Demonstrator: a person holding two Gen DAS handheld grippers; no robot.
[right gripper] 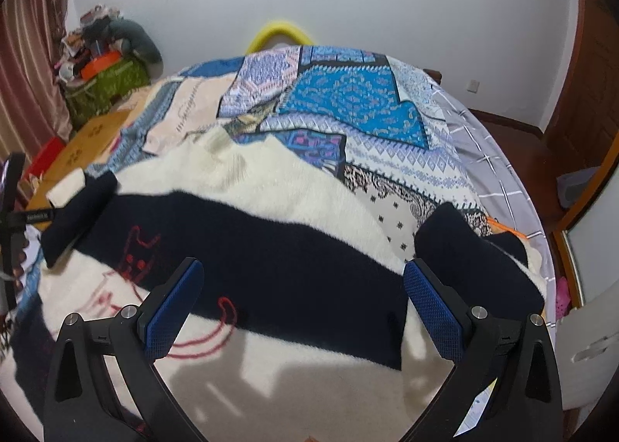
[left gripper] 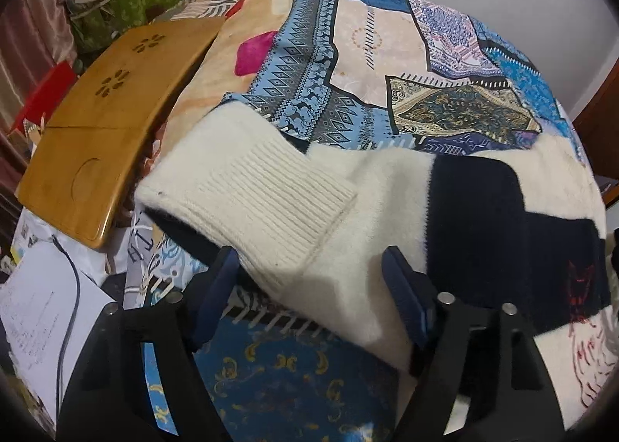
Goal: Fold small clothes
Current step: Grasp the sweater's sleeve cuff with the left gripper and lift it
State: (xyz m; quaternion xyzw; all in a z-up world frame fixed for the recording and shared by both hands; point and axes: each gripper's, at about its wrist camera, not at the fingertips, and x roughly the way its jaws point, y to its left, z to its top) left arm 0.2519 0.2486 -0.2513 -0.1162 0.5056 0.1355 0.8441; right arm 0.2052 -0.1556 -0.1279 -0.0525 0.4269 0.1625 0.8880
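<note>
A small cream and navy fuzzy sweater (right gripper: 271, 209) with red cat stitching lies spread on the patchwork bedspread (right gripper: 348, 113). In the left wrist view its left sleeve with the ribbed cream cuff (left gripper: 251, 190) lies between the open fingers of my left gripper (left gripper: 309, 268), near the bed's left edge. In the right wrist view my right gripper (right gripper: 301, 287) is open over the sweater's navy band; the right sleeve (right gripper: 476, 260) lies folded just past the right fingertip. Neither gripper holds anything.
A wooden lap tray (left gripper: 108, 113) lies by the bed's left edge, with papers and a cable (left gripper: 50, 306) below it. Green boxes with clutter (right gripper: 104, 74) stand in the far left corner. A yellow ring (right gripper: 282, 31) shows behind the bed. A wooden door (right gripper: 592, 74) is at right.
</note>
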